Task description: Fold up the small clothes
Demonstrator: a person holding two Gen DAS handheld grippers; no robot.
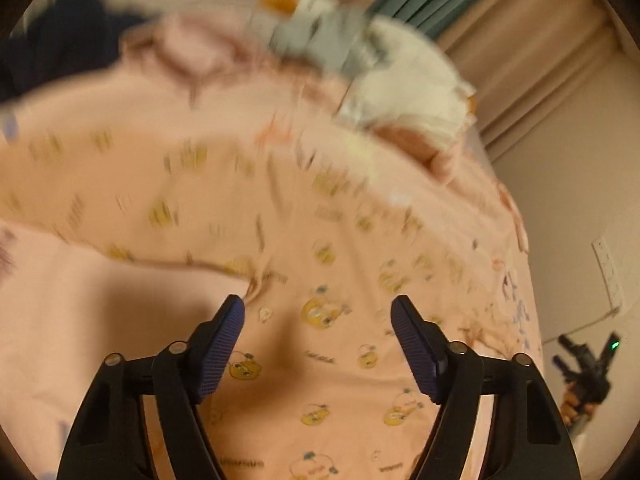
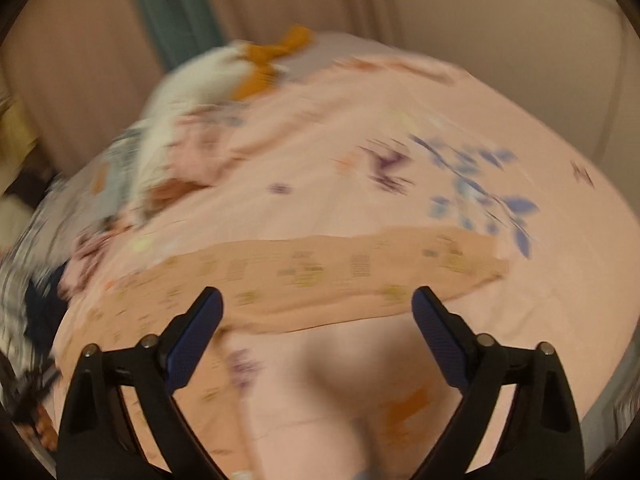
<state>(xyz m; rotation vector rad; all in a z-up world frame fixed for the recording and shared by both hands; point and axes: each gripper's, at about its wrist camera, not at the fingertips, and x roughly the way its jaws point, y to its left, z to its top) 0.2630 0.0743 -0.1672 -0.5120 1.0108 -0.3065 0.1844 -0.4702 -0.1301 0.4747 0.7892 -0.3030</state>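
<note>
A small peach garment with yellow cartoon prints [image 1: 320, 264] lies spread on the pink bedsheet [image 1: 60, 320]. My left gripper [image 1: 318, 308] is open just above its body, one sleeve stretching off to the left. In the right wrist view the same garment [image 2: 320, 280] shows as a long peach band across the bed. My right gripper [image 2: 316, 300] is open over its near edge and holds nothing. Both views are motion-blurred.
A pile of other clothes, white, grey and orange [image 1: 380, 76], sits at the far side of the bed; it also shows in the right wrist view [image 2: 192, 120]. Dark fabric [image 1: 60, 40] lies far left. Curtains [image 1: 520, 20] and a wall stand behind. The other gripper [image 1: 588, 368] shows at the right edge.
</note>
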